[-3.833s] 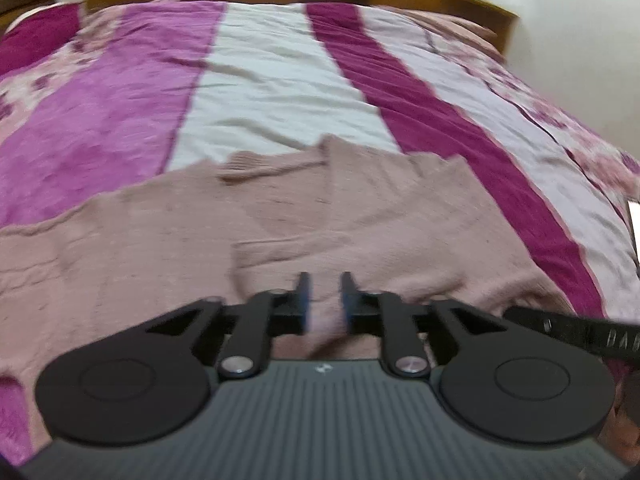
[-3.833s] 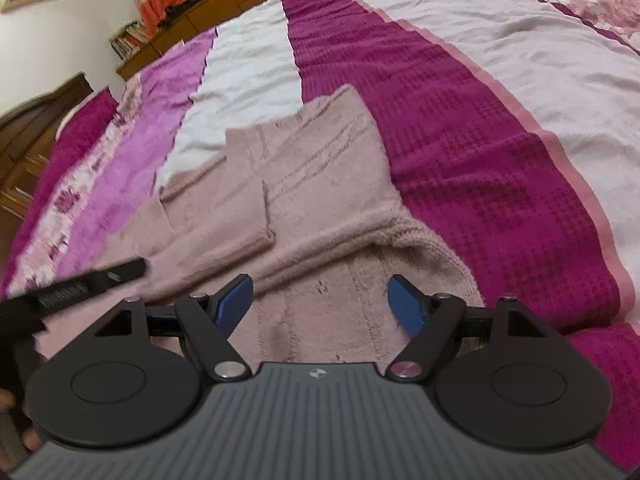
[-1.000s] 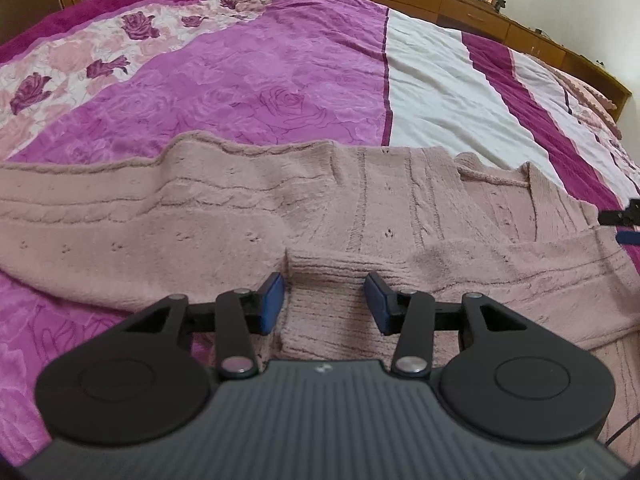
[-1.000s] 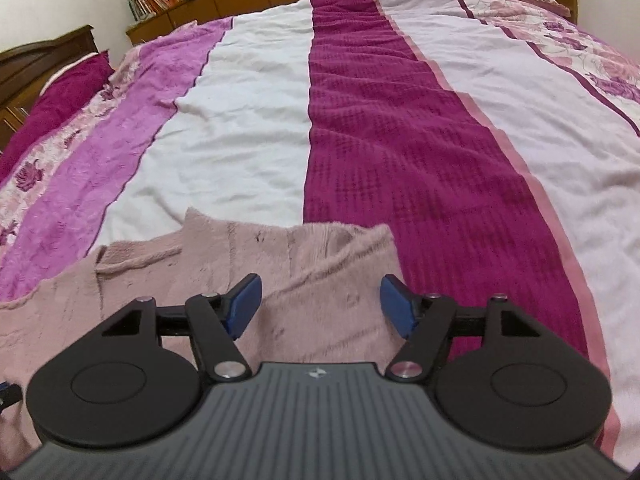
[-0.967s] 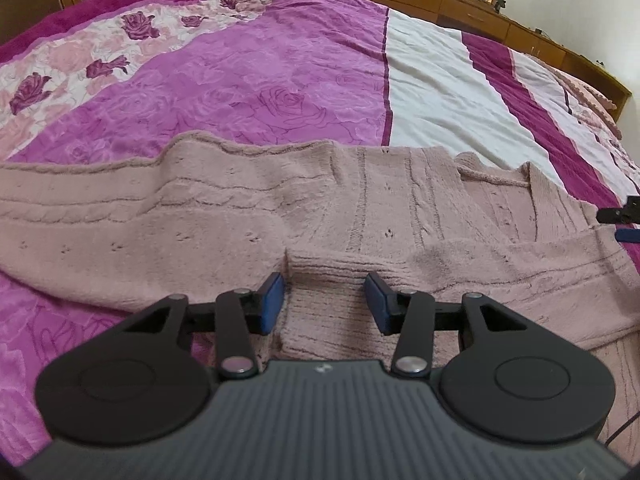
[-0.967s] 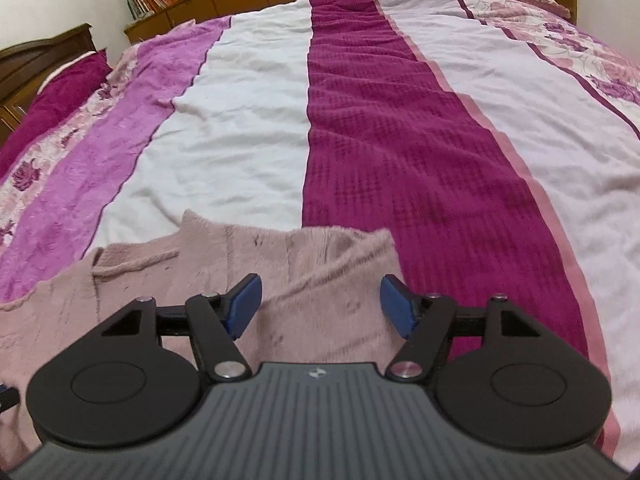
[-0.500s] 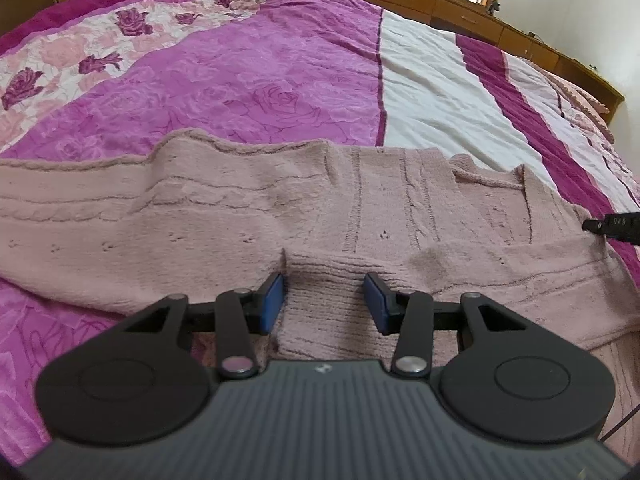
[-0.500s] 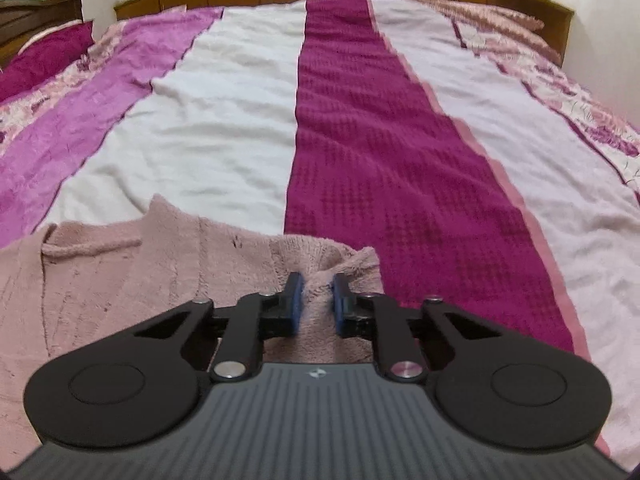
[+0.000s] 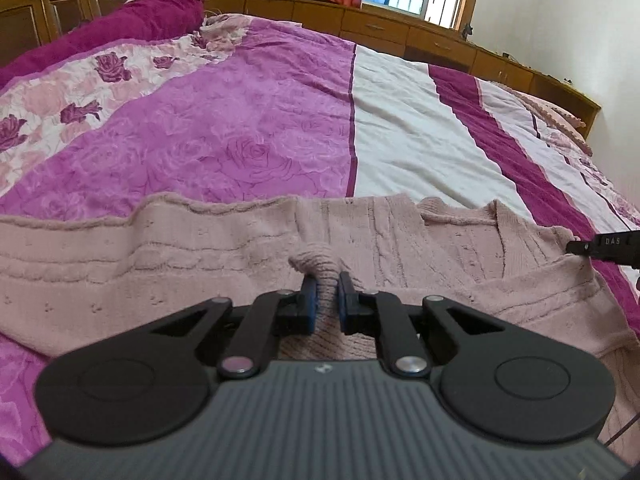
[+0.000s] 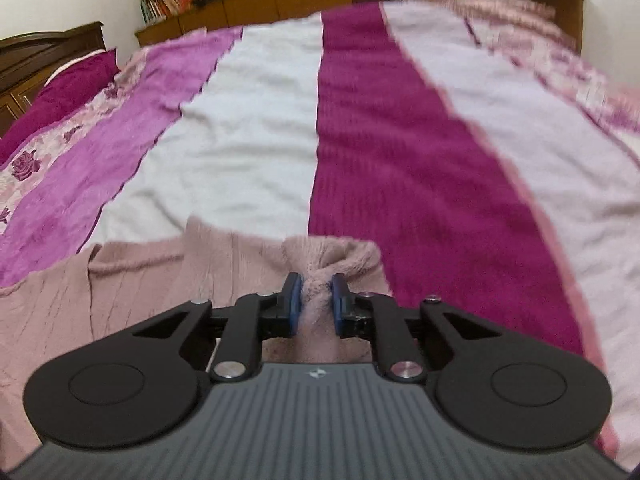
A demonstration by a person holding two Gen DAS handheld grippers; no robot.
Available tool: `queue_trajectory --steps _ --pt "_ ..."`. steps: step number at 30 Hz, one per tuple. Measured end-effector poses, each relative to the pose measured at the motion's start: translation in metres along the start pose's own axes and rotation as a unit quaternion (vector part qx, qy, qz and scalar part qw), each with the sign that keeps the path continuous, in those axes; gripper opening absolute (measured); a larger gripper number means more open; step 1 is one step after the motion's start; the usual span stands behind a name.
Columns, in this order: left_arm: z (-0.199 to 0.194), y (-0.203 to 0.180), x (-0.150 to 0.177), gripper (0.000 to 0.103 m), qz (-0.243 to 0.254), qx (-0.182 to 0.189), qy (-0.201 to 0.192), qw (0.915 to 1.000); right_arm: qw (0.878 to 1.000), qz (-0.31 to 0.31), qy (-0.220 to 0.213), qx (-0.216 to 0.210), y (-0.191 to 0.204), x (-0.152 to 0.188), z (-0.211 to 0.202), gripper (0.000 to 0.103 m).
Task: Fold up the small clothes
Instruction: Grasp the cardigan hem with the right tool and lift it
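Striped bedspread [image 9: 400, 140] under pink sweater [image 9: 200, 248]; left gripper [image 9: 324, 304] and right gripper [image 10: 314, 300] jaws both pinched on knit folds.

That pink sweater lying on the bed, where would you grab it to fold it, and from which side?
Grip the knit sweater at its near edge, coming in low from the front. It lies flat and limp, so only a pinched-up ridge gives purchase. Both grippers do this: the left gripper and right gripper each clamp a bunched fold.

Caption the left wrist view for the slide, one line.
Left gripper shut on a bunched fold of the pink cable-knit sweater, spread across the purple, white and magenta striped bedspread.
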State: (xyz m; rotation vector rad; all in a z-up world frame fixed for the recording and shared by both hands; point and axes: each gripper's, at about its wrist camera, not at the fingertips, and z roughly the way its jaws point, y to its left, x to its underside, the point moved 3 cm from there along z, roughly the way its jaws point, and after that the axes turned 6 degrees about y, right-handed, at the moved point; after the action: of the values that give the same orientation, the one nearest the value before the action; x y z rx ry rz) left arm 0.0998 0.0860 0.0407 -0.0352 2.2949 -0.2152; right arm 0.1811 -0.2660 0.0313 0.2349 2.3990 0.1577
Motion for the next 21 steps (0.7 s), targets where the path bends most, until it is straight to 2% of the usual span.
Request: queue_trajectory --steps 3,9,10,12,17,21 --pt "0.001 0.001 0.004 0.012 -0.001 -0.005 0.005 1.0000 1.000 0.007 -0.004 -0.004 -0.002 0.001 0.000 0.031" --pt "0.002 0.004 0.006 0.012 -0.005 -0.005 0.008 0.9999 0.997 0.070 0.022 -0.027 -0.013 -0.001 0.015 0.032" --pt "0.002 0.004 0.006 0.012 -0.005 -0.004 0.007 1.0000 0.996 0.079 0.024 -0.030 -0.015 -0.002 0.018 0.031" --pt "0.001 0.004 0.005 0.012 -0.003 -0.003 0.004 1.0000 0.995 0.090 0.013 -0.035 -0.016 -0.002 0.016 0.016" --pt "-0.002 0.000 0.006 0.012 0.009 -0.009 -0.001 0.9999 0.993 0.103 -0.018 -0.059 -0.020 0.001 0.001 0.015" --pt "-0.003 0.000 0.007 0.012 0.011 -0.009 -0.002 0.9999 0.984 0.141 -0.022 -0.107 -0.033 0.005 -0.005 0.016"
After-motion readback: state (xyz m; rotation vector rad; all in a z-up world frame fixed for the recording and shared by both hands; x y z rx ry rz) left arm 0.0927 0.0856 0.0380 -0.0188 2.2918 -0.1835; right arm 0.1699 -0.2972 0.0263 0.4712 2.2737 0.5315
